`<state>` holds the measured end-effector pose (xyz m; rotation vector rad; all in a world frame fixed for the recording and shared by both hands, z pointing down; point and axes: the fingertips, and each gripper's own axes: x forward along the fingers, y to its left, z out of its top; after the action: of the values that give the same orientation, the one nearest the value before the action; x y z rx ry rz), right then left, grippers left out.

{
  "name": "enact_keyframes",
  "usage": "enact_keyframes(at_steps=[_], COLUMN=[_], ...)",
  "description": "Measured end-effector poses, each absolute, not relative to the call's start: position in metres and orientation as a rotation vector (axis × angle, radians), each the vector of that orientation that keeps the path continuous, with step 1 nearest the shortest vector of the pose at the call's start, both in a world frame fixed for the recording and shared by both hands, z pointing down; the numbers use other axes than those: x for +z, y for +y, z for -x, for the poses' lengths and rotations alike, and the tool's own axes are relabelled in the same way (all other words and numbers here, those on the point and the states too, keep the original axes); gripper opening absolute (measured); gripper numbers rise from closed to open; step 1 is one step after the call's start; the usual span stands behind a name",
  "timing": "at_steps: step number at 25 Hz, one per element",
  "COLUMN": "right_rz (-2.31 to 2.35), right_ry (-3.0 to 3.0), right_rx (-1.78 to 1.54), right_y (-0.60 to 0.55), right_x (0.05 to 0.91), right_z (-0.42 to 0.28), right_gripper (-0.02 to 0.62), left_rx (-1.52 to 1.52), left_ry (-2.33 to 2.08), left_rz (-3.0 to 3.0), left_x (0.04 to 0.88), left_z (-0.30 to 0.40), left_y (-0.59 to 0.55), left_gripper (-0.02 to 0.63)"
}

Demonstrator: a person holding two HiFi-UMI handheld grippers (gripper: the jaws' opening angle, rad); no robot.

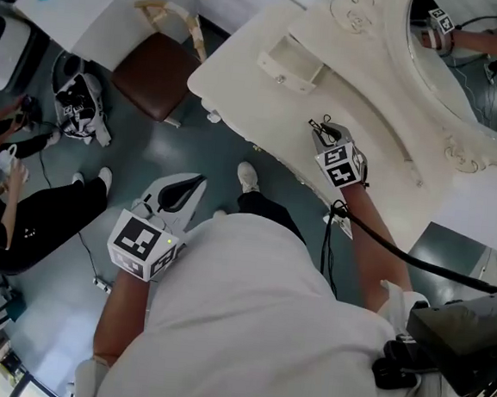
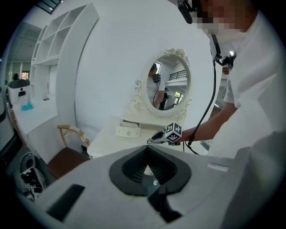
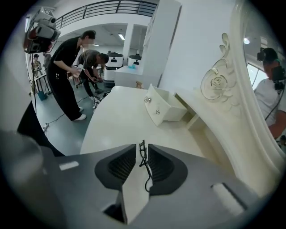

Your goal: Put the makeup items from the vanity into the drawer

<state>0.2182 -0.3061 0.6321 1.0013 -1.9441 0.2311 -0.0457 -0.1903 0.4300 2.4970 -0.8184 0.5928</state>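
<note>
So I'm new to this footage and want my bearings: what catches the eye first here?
The cream-white carved vanity with its ornate oval mirror fills the right of the head view, a small white drawer standing open on its top. Over that top, the right hand-held gripper is shut on a thin black wire-like item, while the left hand-held gripper hangs shut and empty above the grey floor.

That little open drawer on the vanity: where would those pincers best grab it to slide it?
Probably by one of the small knobs on the drawer front, coming from the open tabletop side that it faces. The front is flat and wide; the knobs stick out, so two jaws can close round one.
</note>
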Motion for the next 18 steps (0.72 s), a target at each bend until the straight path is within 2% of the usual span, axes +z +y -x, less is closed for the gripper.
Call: enact_keyframes(at_steps=[5,10,18], right_rz=[-0.96,-0.933,-0.899], right_ry=[-1.942,-1.95,-2.005], right_rx=[0.234,0.241,0.255], right_y=[-0.317,-0.319,-0.319], right_x=[0.647,0.654,0.627], right_z=[-0.224,-0.229,-0.23], right_gripper=[0.078,0.028,0.015], left_rx=[0.613,0.612,0.61], left_ry=[-0.835,-0.843,-0.841], left_rz=[-2.474,-2.466,-2.461], left_x=[0.434,0.437,0.438], left_z=[0.034,0.022,0.006], left_y=[-0.207,-0.218,-0.229], left_gripper=[0.003,0.003,0.003])
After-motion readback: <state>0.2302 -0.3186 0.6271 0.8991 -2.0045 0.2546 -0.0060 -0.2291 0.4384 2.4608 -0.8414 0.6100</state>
